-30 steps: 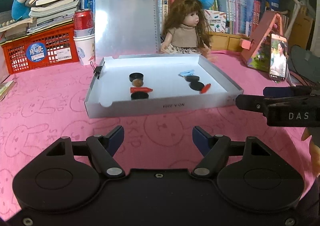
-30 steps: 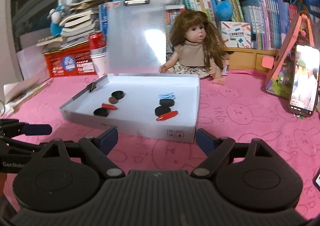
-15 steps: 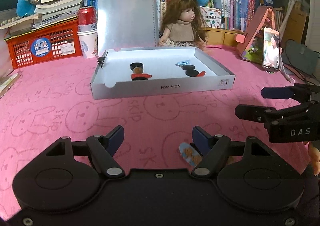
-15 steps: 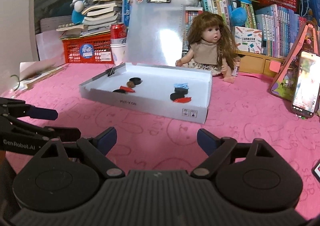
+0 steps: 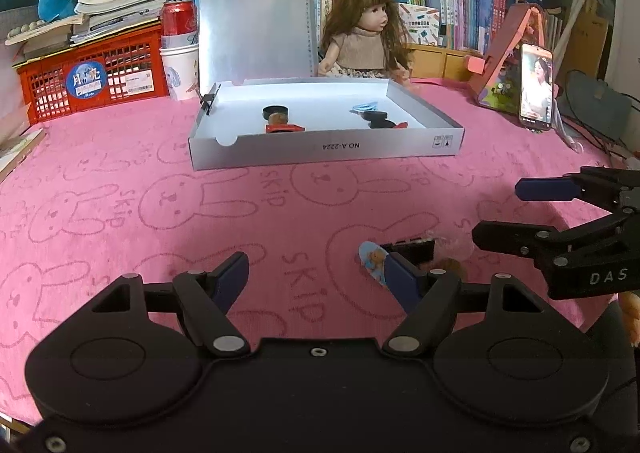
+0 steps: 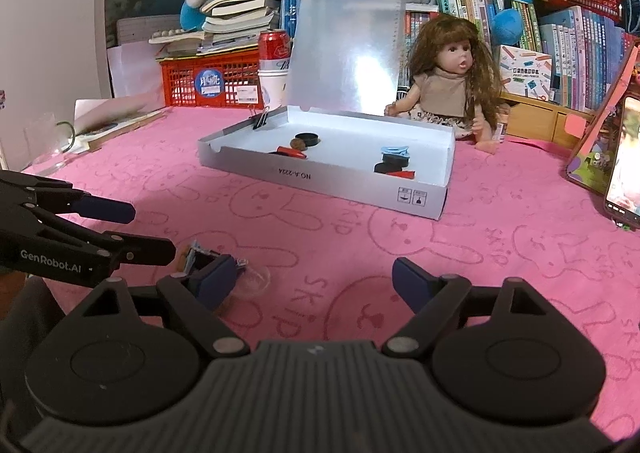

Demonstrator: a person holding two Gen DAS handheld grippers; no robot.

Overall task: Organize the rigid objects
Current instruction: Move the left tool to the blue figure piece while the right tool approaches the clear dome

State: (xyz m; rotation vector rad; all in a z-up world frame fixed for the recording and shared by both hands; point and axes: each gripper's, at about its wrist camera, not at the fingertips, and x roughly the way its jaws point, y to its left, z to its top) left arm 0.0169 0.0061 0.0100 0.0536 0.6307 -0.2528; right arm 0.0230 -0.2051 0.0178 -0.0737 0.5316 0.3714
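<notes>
Over on the left wrist view, the left gripper [image 5: 316, 277] sat wide open with nothing in it, hovering low over the pink cloth [image 5: 120, 213], and a few small loose bits [image 5: 404, 253] lay just off its right fingertip, probably the next pickup, while the white box [image 5: 324, 147] with sorted pieces stood well beyond. From the right wrist view, the right gripper [image 6: 312, 281] was empty too, its jaws having just closed in a little yet wide apart, the same loose bits [image 6: 204, 259] by its left finger.
</notes>
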